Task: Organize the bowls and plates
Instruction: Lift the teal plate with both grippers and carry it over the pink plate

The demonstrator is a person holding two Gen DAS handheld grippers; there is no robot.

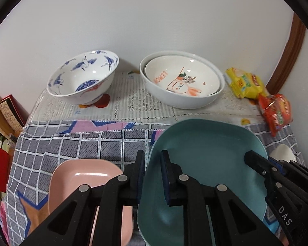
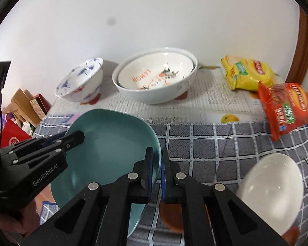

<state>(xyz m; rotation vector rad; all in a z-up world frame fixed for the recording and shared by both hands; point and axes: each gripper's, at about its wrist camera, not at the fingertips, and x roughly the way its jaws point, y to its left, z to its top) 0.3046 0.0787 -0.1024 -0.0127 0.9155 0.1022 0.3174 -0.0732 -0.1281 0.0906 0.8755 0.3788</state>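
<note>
- The teal plate [image 1: 205, 164] is clamped on both sides: the left claw [image 1: 153, 176] pinches its left rim, the right claw [image 2: 157, 172] its right rim.
- One finger of each claw sits inside the plate, the other outside.
- The plate hangs tilted above the checked cloth [image 2: 205, 153] on the surface.
- A pink plate [image 1: 82, 176] lies just left of it.
- A white bowl [image 2: 271, 186] lies to the right.
</note>
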